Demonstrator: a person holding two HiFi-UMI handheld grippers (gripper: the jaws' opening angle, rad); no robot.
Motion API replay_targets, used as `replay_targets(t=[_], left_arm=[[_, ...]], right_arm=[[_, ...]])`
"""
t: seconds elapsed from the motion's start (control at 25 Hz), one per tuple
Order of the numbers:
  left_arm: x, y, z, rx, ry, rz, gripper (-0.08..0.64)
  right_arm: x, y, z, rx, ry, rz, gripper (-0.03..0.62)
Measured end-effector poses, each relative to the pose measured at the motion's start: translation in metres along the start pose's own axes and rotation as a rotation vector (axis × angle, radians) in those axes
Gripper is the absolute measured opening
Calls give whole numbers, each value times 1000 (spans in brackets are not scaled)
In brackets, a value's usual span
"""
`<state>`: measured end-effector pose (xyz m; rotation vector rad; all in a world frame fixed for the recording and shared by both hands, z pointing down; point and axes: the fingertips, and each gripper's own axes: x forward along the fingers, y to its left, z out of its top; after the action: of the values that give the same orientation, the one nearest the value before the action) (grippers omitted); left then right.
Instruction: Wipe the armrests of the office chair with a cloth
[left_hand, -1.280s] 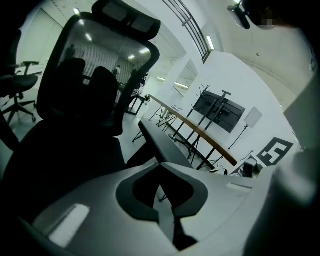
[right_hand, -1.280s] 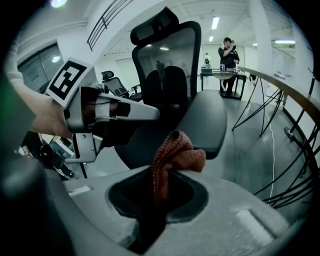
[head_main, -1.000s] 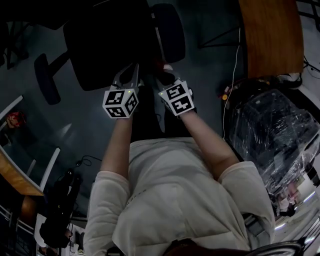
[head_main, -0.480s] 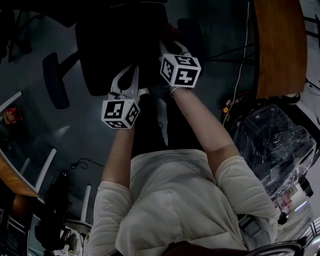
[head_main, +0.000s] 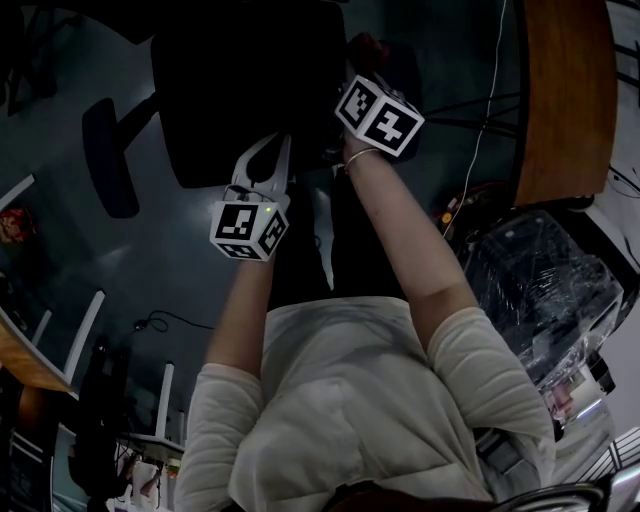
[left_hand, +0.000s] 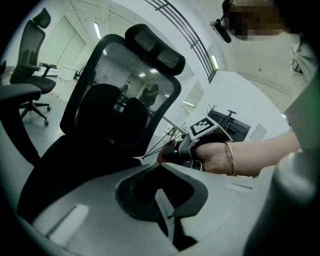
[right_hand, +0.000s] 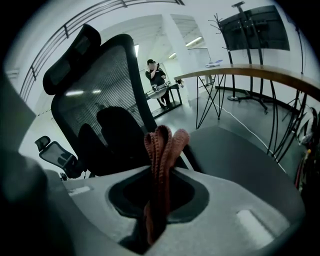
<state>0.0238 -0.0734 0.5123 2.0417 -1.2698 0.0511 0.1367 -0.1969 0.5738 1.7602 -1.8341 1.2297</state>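
Red cloth (right_hand: 162, 142) clamped in right gripper (right_hand: 157, 175) by armrest (right_hand: 235, 155), desk (head_main: 560, 90) beyond; left gripper (left_hand: 162, 175) closed, empty.

Your right hand-held gripper (right_hand: 159, 200) has its jaws pressed together on a folded reddish cloth (right_hand: 162, 147), which stands up at the centre of the frame. Just behind the cloth, to the right, is the grey armrest (right_hand: 235, 150). The mesh back of the office chair (right_hand: 105, 95) fills the left half. At the upper right is a curved wooden surface (right_hand: 260, 72), and a person (right_hand: 156, 75) stands far behind.
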Motion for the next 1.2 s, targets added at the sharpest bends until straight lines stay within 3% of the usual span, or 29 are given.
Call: replay_targets(t=[0.28, 0.6, 1.0, 1.2], left_arm=[[-3, 7, 7, 20, 4, -18, 15], [-8, -16, -5, 49, 38, -71, 15], [-17, -45, -21, 67, 74, -119, 15], [-18, -54, -16, 84, 76, -137, 15]], right_arm=[[-24, -20, -35, 86, 22, -50, 41], [-69, -45, -64, 157, 9, -78, 41], [-116, -64, -99, 126, 44, -72, 41], [-136, -79, -120, 65, 112, -77, 41]])
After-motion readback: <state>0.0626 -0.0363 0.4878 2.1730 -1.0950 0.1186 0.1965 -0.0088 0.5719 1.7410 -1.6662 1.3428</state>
